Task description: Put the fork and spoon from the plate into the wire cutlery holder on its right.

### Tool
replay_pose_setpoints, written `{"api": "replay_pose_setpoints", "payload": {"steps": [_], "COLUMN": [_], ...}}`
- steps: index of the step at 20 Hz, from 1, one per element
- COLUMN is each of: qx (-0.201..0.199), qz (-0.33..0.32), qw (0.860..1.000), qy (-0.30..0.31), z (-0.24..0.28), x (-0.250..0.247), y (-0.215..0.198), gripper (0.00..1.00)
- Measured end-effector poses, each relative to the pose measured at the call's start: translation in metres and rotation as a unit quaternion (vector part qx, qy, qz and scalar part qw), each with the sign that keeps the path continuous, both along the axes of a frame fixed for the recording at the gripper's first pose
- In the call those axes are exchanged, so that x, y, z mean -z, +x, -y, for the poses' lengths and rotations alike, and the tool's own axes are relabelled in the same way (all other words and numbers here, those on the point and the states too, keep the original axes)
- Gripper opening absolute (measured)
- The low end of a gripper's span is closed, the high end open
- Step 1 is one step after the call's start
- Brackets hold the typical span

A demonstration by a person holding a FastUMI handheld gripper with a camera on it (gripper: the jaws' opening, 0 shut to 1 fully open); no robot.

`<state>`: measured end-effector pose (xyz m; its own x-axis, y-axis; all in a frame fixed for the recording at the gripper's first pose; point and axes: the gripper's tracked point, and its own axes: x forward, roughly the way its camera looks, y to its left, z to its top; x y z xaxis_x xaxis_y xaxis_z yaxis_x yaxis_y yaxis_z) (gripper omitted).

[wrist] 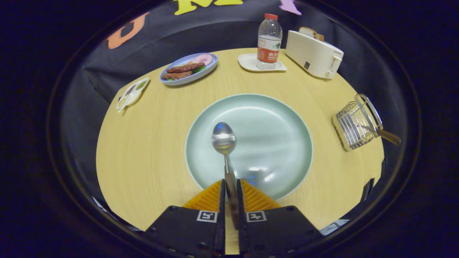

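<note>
Steel spoon (225, 150) is clamped by its handle in your gripper (230, 195), pointing straight ahead over the plate (279, 118), while the wire cutlery holder (353, 125) stands far to your right.

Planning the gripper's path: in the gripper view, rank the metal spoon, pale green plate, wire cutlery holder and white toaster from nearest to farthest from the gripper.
1. Metal spoon: handle clamped in the gripper.
2. Pale green plate: just ahead, under the spoon.
3. Wire cutlery holder: right of the plate.
4. White toaster: far right, at the table's back.
</note>
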<state>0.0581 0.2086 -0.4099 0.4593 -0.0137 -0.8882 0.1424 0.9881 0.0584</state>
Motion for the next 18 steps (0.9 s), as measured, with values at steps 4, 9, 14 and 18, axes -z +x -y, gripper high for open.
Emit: {"api": "replay_pose_setpoints", "payload": {"steps": [4,9,14,18], "qx": [-0.023,-0.048,-0.062,-0.073], "qz": [0.005,-0.006,-0.004,-0.002], "qw": [1.000,0.999,0.998,0.997], "qy": [-0.001,0.013,0.017,0.031], "z": [-0.002,0.008,0.037,0.062], "x": [-0.008,-0.026,-0.056,-0.086], "y": [-0.003,-0.012,-0.012,-0.013], "gripper": [0.05,0.01,0.00,0.01]}}
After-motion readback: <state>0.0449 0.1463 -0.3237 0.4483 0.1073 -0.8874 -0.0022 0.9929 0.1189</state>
